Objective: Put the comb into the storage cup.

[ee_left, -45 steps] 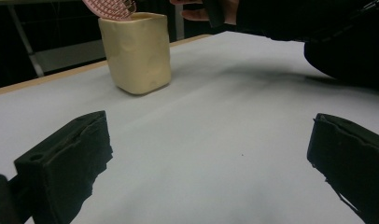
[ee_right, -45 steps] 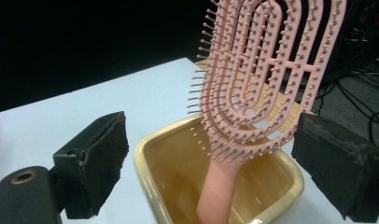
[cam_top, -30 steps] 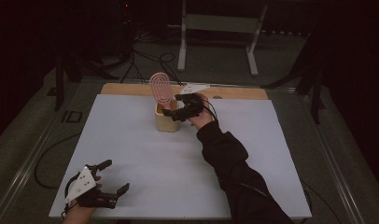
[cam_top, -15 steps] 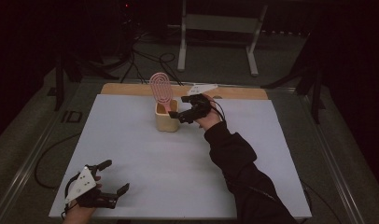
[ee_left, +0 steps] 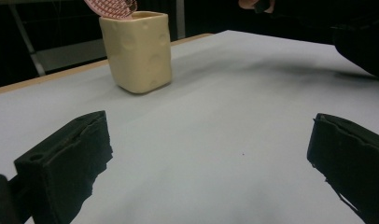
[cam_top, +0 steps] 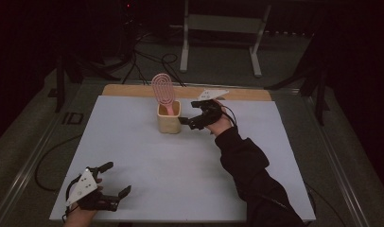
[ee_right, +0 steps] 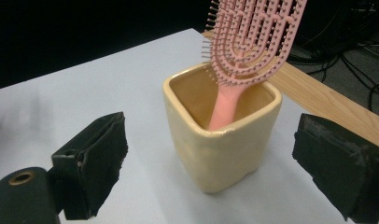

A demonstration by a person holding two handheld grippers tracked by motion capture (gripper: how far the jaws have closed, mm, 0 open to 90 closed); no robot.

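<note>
A cream square cup (cam_top: 168,118) (ee_right: 222,140) (ee_left: 137,50) stands upright near the back of the white table. A pink hairbrush (cam_top: 163,91) (ee_right: 250,44) rests handle-down inside it, bristle head sticking up. My right gripper (cam_top: 189,119) (ee_right: 222,163) is open just to the right of the cup; its jaws stand apart, short of the cup's sides, gripping nothing. My left gripper (cam_top: 115,182) (ee_left: 211,158) lies open near the table's front left corner, nothing between its jaws.
The white table top (cam_top: 180,170) ends in a bare wooden strip (cam_top: 128,90) along the back. A metal stand (cam_top: 223,28) and loose cables (cam_top: 147,56) lie on the floor beyond. A dark sleeve (cam_top: 247,165) crosses the right half of the table.
The right gripper has drawn back slightly to the right, away from the cup. The brush stays in the cup. The left gripper has not moved.
</note>
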